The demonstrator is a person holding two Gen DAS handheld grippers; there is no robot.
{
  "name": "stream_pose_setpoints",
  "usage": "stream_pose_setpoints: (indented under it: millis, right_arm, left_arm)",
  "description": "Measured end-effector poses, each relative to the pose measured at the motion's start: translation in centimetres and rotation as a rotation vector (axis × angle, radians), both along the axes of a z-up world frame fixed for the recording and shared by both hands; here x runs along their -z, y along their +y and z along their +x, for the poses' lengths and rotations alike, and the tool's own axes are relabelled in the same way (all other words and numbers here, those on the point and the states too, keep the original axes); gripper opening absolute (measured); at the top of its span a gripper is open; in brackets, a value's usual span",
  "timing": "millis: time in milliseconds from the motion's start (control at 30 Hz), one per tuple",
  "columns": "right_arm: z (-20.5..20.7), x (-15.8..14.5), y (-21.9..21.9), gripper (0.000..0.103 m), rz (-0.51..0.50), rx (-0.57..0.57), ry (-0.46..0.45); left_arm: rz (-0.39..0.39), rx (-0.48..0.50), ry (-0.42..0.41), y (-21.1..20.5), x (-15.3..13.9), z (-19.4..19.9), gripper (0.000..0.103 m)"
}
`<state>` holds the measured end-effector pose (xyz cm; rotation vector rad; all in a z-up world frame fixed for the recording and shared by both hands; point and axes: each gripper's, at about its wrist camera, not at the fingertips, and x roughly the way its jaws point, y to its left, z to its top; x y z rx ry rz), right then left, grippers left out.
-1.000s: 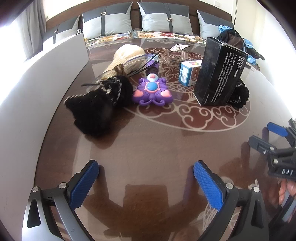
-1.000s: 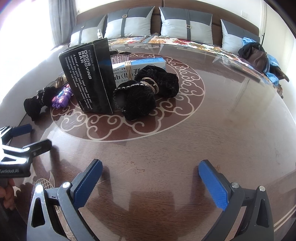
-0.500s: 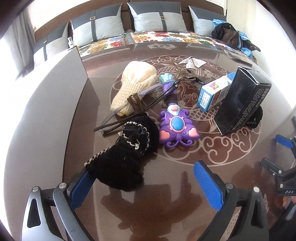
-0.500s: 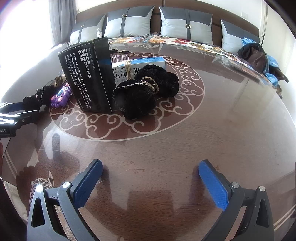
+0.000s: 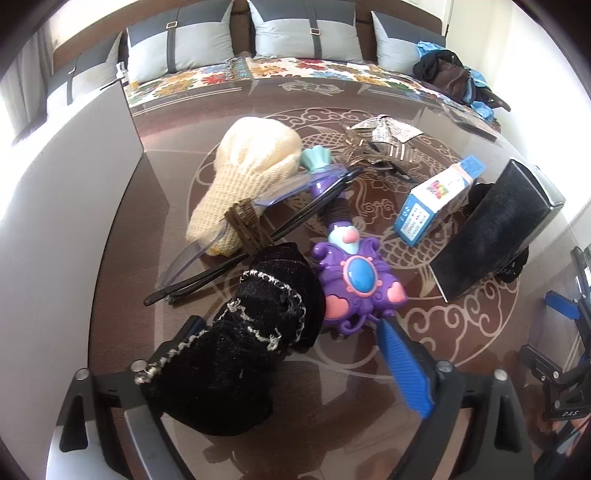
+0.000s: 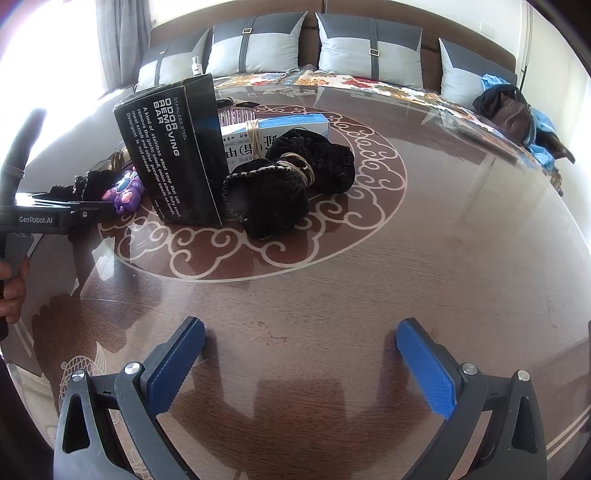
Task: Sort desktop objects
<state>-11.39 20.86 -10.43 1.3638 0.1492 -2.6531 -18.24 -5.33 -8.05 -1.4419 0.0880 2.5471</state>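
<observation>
A black velvet pouch (image 5: 243,350) with white trim lies between the open fingers of my left gripper (image 5: 295,354); its bulk hides the left finger's pad. A purple butterfly toy (image 5: 354,284) lies just past it, by the right fingertip (image 5: 402,365). Behind are a cream knitted hat (image 5: 251,177), black-framed glasses (image 5: 258,240), a small blue-and-white box (image 5: 432,206) and a tall black box (image 5: 491,229). My right gripper (image 6: 301,365) is open and empty over bare tabletop. Another black pouch (image 6: 280,192) lies beside the black box (image 6: 173,155) in the right wrist view.
A dark wooden table (image 6: 406,258) with a white scroll inlay holds everything. A grey panel (image 5: 74,221) runs along its left side. A sofa with grey cushions (image 5: 306,29) and a dark bag (image 5: 450,74) stands behind. Hair clips (image 5: 384,133) lie at the back.
My left gripper has moved forward and down onto the heap, so the black pouch now sits between its fingers. The right gripper has stayed still.
</observation>
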Motion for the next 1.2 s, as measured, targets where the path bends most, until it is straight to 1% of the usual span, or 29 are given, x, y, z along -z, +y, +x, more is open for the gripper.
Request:
stream_pose_setpoints:
  millis: [33,67,133,267,333,433,500,533,567,600,633,667,767,867,933,1200]
  right_arm:
    - [0.0,0.0,0.0,0.103,0.000,0.001,0.000]
    - [0.0,0.0,0.0,0.103,-0.001,0.001,0.000]
    - [0.0,0.0,0.0,0.103,0.000,0.001,0.000]
    - [0.0,0.0,0.0,0.103,0.000,0.001,0.000]
    - [0.0,0.0,0.0,0.103,-0.001,0.000,0.000]
    - [0.0,0.0,0.0,0.103,-0.001,0.000,0.000]
    - [0.0,0.0,0.0,0.103,0.000,0.000,0.000]
    - [0.0,0.0,0.0,0.103,0.000,0.000,0.000]
    - [0.0,0.0,0.0,0.103,0.000,0.000,0.000]
    - [0.0,0.0,0.0,0.103,0.000,0.000,0.000]
    - [0.0,0.0,0.0,0.103,0.000,0.001,0.000]
    - [0.0,0.0,0.0,0.103,-0.001,0.002,0.000]
    - [0.1,-0.1,0.0,0.103,-0.002,0.004,0.001]
    - [0.1,-0.1,0.1,0.103,-0.005,0.007,0.002]
    - [0.1,-0.1,0.1,0.103,-0.007,0.008,0.002]
    - [0.1,0.0,0.2,0.103,-0.005,0.008,0.002]
  left_arm:
    - [-0.023,-0.002,0.003,0.3,-0.1,0.2,0.060]
    - [-0.047,-0.005,0.009,0.6,-0.1,0.5,0.049]
    - [-0.045,-0.018,0.011,0.7,-0.4,1.2,0.037]
    - [-0.022,-0.082,0.004,0.4,-0.5,3.9,0.036]
    - [-0.014,-0.093,0.010,0.4,-0.5,5.8,0.036]
    - [-0.034,-0.100,0.031,0.5,-0.4,8.4,0.036]
    - [-0.040,-0.099,0.049,0.3,-0.3,9.4,0.037]
    - [-0.033,-0.096,0.055,0.2,-0.2,9.7,0.041]
    - [-0.021,-0.090,0.057,0.1,-0.2,9.8,0.054]
    - [-0.015,-0.088,0.053,0.1,0.0,9.7,0.064]
    - [-0.023,-0.093,0.049,0.1,0.1,9.6,0.083]
    - [-0.036,-0.099,0.051,0.1,0.3,9.5,0.088]
    - [-0.043,-0.098,0.063,0.1,0.7,9.3,0.093]
    - [-0.043,-0.103,0.058,0.0,0.8,8.9,0.099]
    - [-0.042,-0.107,0.056,-0.2,0.9,8.9,0.102]
    - [-0.041,-0.122,0.063,-0.2,1.0,9.1,0.103]
